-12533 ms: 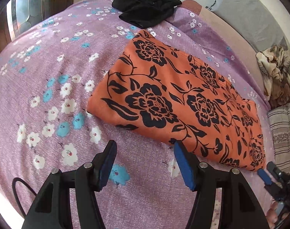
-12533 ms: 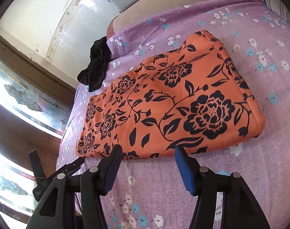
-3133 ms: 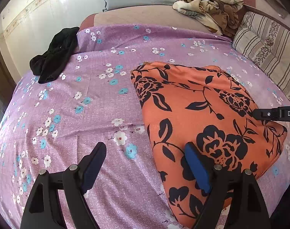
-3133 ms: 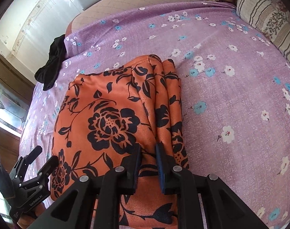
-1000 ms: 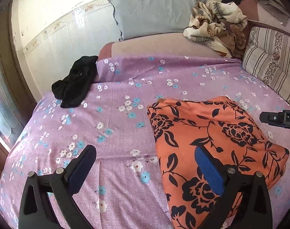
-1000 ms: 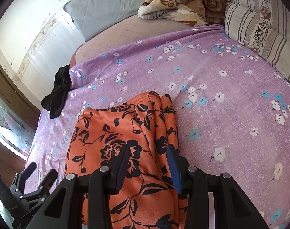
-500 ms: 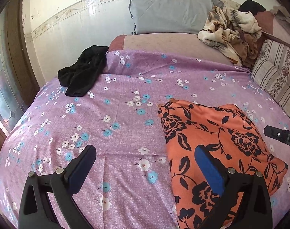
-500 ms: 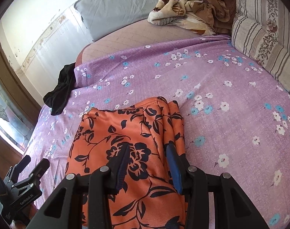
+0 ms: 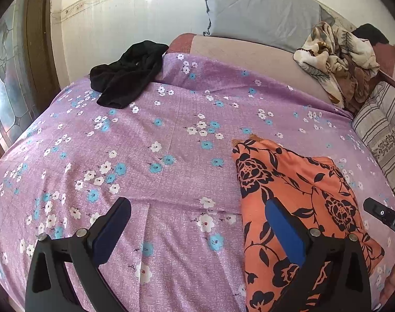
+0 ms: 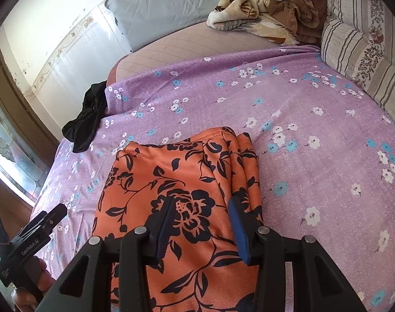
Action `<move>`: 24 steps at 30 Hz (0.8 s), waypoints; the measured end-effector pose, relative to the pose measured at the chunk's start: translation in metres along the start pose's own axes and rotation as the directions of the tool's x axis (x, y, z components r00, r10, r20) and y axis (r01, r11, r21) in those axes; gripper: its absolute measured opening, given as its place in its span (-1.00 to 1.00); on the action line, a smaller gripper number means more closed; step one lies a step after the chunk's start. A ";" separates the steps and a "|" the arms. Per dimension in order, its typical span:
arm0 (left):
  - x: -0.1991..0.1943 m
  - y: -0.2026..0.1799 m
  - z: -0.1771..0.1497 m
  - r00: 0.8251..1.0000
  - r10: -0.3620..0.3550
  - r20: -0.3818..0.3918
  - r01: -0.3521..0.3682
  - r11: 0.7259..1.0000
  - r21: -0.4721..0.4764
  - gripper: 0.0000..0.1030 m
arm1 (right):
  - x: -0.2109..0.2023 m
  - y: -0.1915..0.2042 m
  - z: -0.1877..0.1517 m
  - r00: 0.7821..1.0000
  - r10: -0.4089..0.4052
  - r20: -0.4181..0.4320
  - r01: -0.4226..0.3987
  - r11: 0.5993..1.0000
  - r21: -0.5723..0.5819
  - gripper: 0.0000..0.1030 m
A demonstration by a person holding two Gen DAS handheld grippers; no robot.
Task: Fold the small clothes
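Note:
A folded orange cloth with a black flower print (image 9: 301, 197) lies on the purple flowered bedsheet (image 9: 158, 135). My left gripper (image 9: 197, 228) is wide open and empty, above the sheet just left of the cloth; its right finger overlaps the cloth's left edge in view. In the right wrist view the cloth (image 10: 176, 176) lies folded with stacked edges on its right side. My right gripper (image 10: 201, 223) is open and empty, held above the cloth's near part. A crumpled black garment (image 9: 127, 75) lies at the far left corner of the bed.
A grey pillow (image 9: 260, 13) leans on the wall at the head. A beige patterned blanket (image 9: 338, 57) is heaped at the back right. A striped pillow (image 10: 364, 41) lies along the right side. A glass-panelled door (image 9: 5, 83) is at left.
The right gripper let go of the cloth and opened wider. Both grippers pulled back and rose. The left wrist view swung left, so the cloth sits further right.

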State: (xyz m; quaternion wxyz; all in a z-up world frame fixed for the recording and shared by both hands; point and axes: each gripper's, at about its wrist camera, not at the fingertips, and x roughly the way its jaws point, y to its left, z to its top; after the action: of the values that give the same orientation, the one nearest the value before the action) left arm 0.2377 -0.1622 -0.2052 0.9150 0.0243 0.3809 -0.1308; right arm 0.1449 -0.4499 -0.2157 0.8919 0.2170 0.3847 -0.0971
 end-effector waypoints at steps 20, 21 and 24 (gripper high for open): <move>-0.037 -0.002 -0.007 0.994 0.062 0.093 -0.069 0.995 0.071 0.99 | -0.019 0.005 -0.007 0.998 0.044 0.041 -0.044 0.999 -0.006 -0.12; -0.039 -0.002 -0.009 0.993 0.068 0.099 -0.076 0.994 0.081 0.99 | -0.021 0.006 -0.007 0.998 0.050 0.049 -0.050 0.999 -0.008 -0.12; -0.042 -0.003 -0.012 0.991 0.088 0.100 -0.098 0.991 0.096 0.99 | -0.029 0.009 -0.010 0.995 0.067 0.067 -0.066 0.998 -0.015 -0.12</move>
State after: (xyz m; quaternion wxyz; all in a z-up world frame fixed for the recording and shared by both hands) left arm 0.2000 -0.1543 -0.1843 0.9348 0.0821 0.3282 -0.1082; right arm 0.1217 -0.4373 -0.1984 0.9085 0.2205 0.3474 -0.0724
